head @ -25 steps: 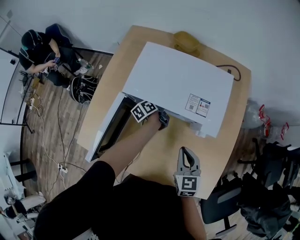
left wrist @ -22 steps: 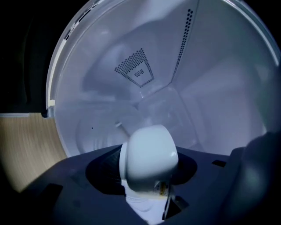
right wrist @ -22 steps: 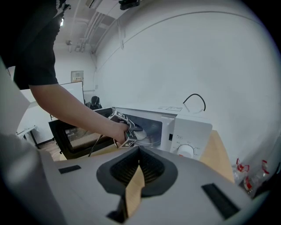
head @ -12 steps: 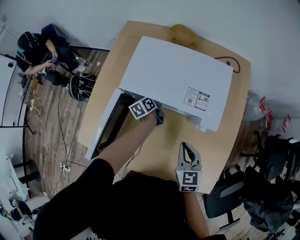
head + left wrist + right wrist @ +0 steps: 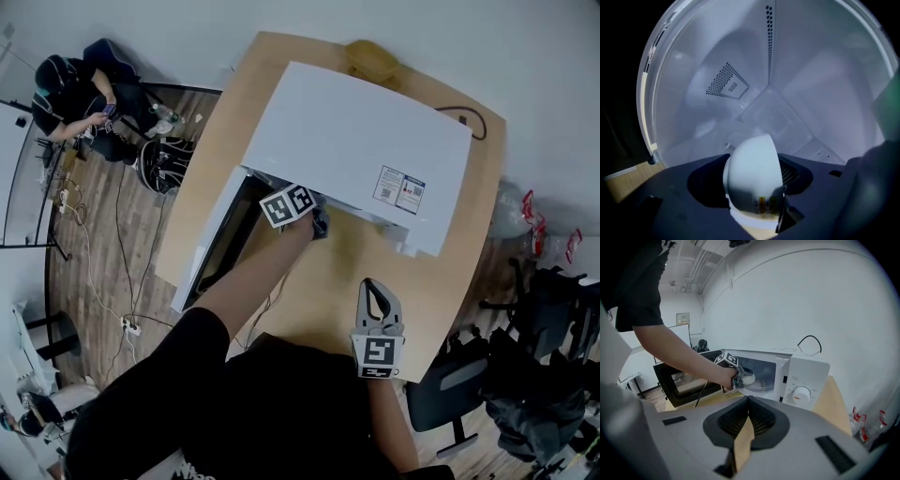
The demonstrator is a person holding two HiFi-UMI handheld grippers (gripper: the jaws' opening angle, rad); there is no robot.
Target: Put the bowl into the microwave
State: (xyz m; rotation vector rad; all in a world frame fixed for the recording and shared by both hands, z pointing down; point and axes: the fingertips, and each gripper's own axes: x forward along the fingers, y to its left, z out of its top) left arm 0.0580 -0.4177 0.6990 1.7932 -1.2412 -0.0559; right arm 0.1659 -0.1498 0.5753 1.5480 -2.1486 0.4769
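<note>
The left gripper (image 5: 317, 223) reaches into the microwave (image 5: 356, 150) at the table's (image 5: 328, 291) twelve o'clock. Its jaws are opening around the white bowl (image 5: 752, 173) inside. The right gripper (image 5: 373, 289) hovers at five o'clock, jaws together.

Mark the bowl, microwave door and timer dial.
bowl (image 5: 752, 173): left gripper view, outer wall.
microwave door (image 5: 680, 380): right gripper view, window pane.
timer dial (image 5: 801, 394): right gripper view, knob centre.

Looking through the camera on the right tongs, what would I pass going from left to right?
Open microwave door → marker cube on the left tongs, whose jaws are opening with the white bowl between them → microwave's control dial.
</note>
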